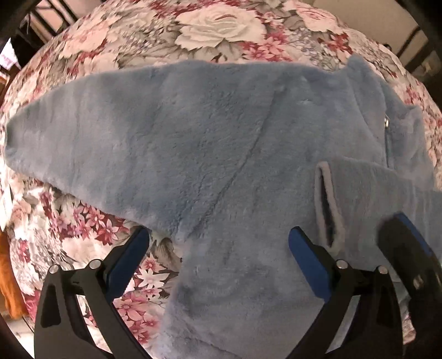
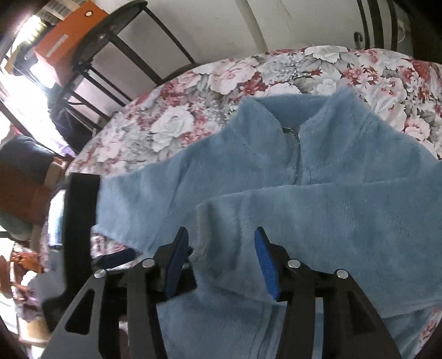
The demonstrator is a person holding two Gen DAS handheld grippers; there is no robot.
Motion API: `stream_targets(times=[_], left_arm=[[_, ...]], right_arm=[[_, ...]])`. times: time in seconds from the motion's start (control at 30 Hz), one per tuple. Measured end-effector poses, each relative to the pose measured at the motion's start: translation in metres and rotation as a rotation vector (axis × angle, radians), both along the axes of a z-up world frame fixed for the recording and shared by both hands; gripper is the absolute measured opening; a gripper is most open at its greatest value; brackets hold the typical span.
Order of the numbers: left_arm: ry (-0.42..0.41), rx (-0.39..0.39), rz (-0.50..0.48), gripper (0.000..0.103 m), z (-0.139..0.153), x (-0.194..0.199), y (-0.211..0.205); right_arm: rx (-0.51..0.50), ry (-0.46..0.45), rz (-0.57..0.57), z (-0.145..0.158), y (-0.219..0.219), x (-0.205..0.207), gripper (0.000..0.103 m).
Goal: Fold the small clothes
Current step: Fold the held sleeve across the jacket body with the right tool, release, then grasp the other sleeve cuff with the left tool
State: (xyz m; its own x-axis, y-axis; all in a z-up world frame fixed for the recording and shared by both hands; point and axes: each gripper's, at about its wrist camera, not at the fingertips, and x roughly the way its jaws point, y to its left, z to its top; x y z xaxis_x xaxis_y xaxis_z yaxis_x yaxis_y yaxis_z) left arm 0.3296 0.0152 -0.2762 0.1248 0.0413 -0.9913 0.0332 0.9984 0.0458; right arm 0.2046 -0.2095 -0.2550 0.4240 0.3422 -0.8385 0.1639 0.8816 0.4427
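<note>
A fluffy light-blue zip jacket [image 1: 221, 124] lies front up on a floral bedspread [image 1: 221, 27]. One sleeve [image 1: 69, 132] stretches out flat to the left. The other sleeve [image 2: 317, 215] is folded across the chest, and its grey-lined cuff [image 1: 328, 204] lies on the body. My left gripper [image 1: 221, 245] stands wide open just above the body near the underarm, with nothing between its pads. My right gripper [image 2: 221, 248] is open, with the cuff end [image 2: 215, 221] lying loose between its blue pads. The zip pull [image 2: 297, 132] sits at the collar.
The floral bedspread [image 2: 179, 124] reaches past the jacket on all sides. A black metal rack [image 2: 118, 55] holding an orange box [image 2: 63, 47] stands beyond the bed's left edge. A black metal bedframe [image 2: 373, 24] rises at the back against a pale wall.
</note>
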Motion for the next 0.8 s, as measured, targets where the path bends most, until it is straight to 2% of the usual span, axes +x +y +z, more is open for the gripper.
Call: stream_targets(times=[0.1, 0.17, 0.27, 0.37, 0.47, 0.53, 0.6, 0.67, 0.73, 0.8], left_arm=[[0.001, -0.043, 0.033, 0.099, 0.000, -0.002, 0.010], [-0.015, -0.076, 0.032, 0.099, 0.001, 0.001, 0.010], [-0.026, -0.193, 0.008, 0.099, 0.014, -0.007, 0.000], [-0.024, -0.289, -0.023, 0.098, 0.020, -0.001, -0.013], [-0.001, -0.310, -0.034, 0.096, 0.021, -0.002, -0.029], [0.011, -0.345, -0.009, 0.093, 0.023, -0.017, -0.023], [-0.018, -0.406, -0.011, 0.093, 0.039, -0.033, -0.021], [-0.047, -0.427, -0.033, 0.094, 0.052, -0.038, -0.019], [-0.023, -0.426, -0.057, 0.094, 0.046, -0.051, -0.026], [0.044, -0.408, -0.046, 0.094, 0.018, -0.054, -0.052]], right_arm=[[0.045, -0.039, -0.035, 0.016, -0.020, -0.008, 0.050], [0.033, -0.061, -0.075, 0.025, -0.037, -0.013, 0.050], [-0.053, -0.076, -0.138, 0.032, -0.065, -0.020, 0.050], [-0.059, -0.067, -0.209, 0.034, -0.098, -0.030, 0.050], [-0.047, -0.064, -0.266, 0.035, -0.129, -0.042, 0.050], [-0.052, -0.058, -0.281, 0.037, -0.141, -0.046, 0.050], [-0.044, -0.061, -0.293, 0.038, -0.151, -0.049, 0.050], [-0.037, -0.065, -0.304, 0.040, -0.158, -0.052, 0.050], [-0.029, -0.068, -0.319, 0.041, -0.164, -0.055, 0.050], [-0.022, -0.067, -0.331, 0.041, -0.167, -0.057, 0.050]])
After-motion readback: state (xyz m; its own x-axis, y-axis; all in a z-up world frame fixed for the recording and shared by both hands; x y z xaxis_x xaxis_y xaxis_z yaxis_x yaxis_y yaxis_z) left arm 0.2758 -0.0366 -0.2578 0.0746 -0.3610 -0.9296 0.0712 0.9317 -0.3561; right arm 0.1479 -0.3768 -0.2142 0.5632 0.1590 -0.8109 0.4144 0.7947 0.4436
